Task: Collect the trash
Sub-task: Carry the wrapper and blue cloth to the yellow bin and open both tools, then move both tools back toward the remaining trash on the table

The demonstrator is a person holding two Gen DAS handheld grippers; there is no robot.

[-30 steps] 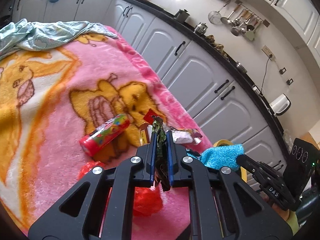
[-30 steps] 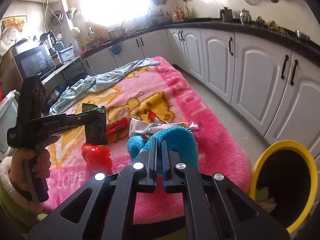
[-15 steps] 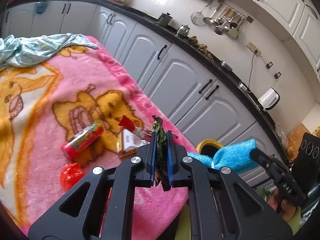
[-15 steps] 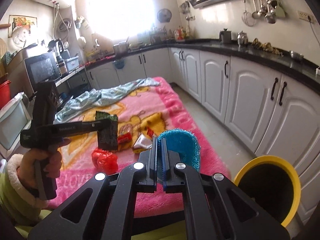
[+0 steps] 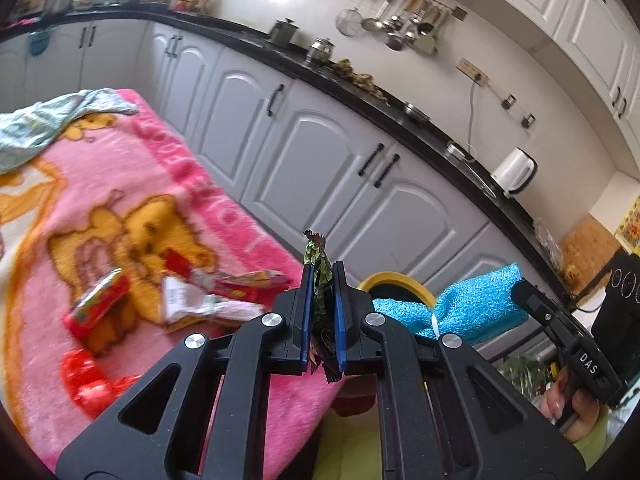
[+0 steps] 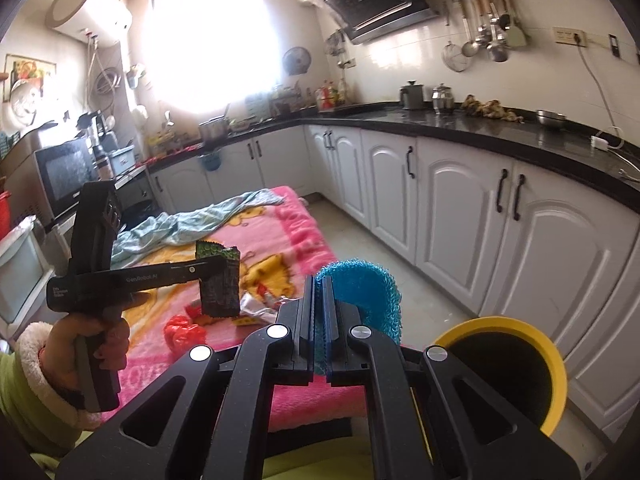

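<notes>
Both grippers have lifted away from the pink blanket point(image 5: 132, 184) since a second ago, and the yellow bin point(image 6: 560, 376), then only a rim at the edge of the right wrist view, now shows its whole dark mouth down to the right. The litter on the blanket has shrunk and slid lower and leftward in the left wrist view, which fits hands carrying their loads up and off toward the bin.

The left gripper point(image 5: 320, 304) has its jaws clamped on a green-and-dark foil wrapper point(image 5: 318, 264), which stands up between the blue pads; in the right wrist view the same wrapper hangs flat from the jaws above the blanket. The right gripper point(image 6: 318, 316) has its jaws pressed together on a blue scrubbing cloth point(image 6: 368, 292), whose free part curls over to the right of them, toward the bin. Both grips look tight on thin, limp things, probably so nothing slips while carried.

Neither piece is over the bin's mouth yet; the cloth is the nearer. Left on the blanket are a red cylindrical tube point(image 5: 100, 304), a crumpled red plastic bag point(image 5: 92, 380) and several flattened snack packets point(image 5: 216, 296), so I judge the collecting is only part done. A pale blue-green sheet point(image 6: 192, 224) lies bunched at the blanket's far end.
</notes>
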